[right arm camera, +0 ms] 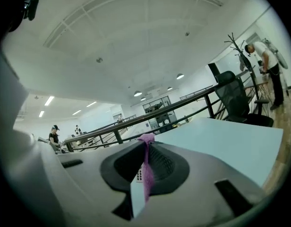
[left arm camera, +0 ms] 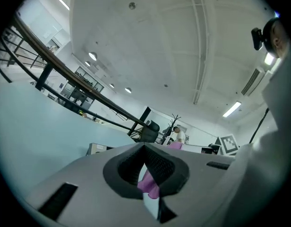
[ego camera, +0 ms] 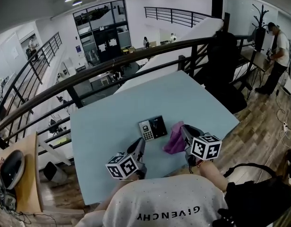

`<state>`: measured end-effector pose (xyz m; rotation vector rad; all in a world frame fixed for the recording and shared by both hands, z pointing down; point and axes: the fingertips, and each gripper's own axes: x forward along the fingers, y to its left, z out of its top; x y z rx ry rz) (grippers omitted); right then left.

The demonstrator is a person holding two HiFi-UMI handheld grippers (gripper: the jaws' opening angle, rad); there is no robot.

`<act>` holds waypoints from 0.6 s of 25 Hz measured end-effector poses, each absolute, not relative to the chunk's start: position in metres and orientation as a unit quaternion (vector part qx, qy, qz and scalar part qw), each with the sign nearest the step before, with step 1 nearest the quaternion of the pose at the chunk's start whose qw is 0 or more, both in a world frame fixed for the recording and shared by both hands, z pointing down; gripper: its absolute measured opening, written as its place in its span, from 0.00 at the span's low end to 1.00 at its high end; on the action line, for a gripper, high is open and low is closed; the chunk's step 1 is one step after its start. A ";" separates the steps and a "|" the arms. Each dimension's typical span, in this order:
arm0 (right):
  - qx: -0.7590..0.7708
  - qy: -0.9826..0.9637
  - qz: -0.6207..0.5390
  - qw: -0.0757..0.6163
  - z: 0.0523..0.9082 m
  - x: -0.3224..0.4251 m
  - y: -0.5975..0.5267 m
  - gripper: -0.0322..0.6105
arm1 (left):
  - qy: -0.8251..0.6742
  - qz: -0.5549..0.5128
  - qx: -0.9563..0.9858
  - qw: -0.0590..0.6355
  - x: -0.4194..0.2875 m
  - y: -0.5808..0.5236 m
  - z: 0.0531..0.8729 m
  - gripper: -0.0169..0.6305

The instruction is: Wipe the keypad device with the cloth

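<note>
The keypad device (ego camera: 152, 128), grey keys at left and a dark panel at right, lies flat near the middle of the pale blue table (ego camera: 107, 122). A purple cloth (ego camera: 174, 140) hangs in a bunch just right of it. My right gripper (ego camera: 184, 131) is shut on the cloth's top edge; the right gripper view shows the cloth (right arm camera: 146, 167) as a thin strip pinched between the pads. My left gripper (ego camera: 141, 144) hovers just below-left of the device, jaws together with nothing held. In the left gripper view the device (left arm camera: 96, 148) sits ahead to the left.
A black railing (ego camera: 112, 67) runs behind the table's far edge. A black office chair (ego camera: 225, 60) stands at the far right corner, and a person (ego camera: 277, 56) stands by a desk beyond it. A wooden desk (ego camera: 27, 183) is at left.
</note>
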<state>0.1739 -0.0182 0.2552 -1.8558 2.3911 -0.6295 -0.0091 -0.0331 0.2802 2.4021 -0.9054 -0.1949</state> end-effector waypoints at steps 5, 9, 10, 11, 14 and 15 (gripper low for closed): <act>-0.578 0.795 -0.186 -0.003 0.259 0.180 0.006 0.09 | -0.348 -0.079 0.892 0.279 0.011 -0.004 0.283 0.03; -0.569 0.797 -0.200 -0.001 0.268 0.193 0.029 0.09 | -0.359 -0.067 0.888 0.279 0.022 0.024 0.289 0.03; -0.567 0.798 -0.202 -0.002 0.271 0.197 0.035 0.09 | -0.362 -0.066 0.887 0.280 0.025 0.030 0.291 0.03; -0.565 0.799 -0.204 -0.003 0.274 0.201 0.041 0.09 | -0.365 -0.065 0.885 0.280 0.028 0.036 0.292 0.03; -0.562 0.801 -0.206 -0.011 0.282 0.209 0.057 0.09 | -0.373 -0.067 0.883 0.277 0.034 0.051 0.293 0.03; -0.561 0.802 -0.205 -0.015 0.284 0.211 0.062 0.09 | -0.375 -0.069 0.881 0.278 0.036 0.056 0.293 0.03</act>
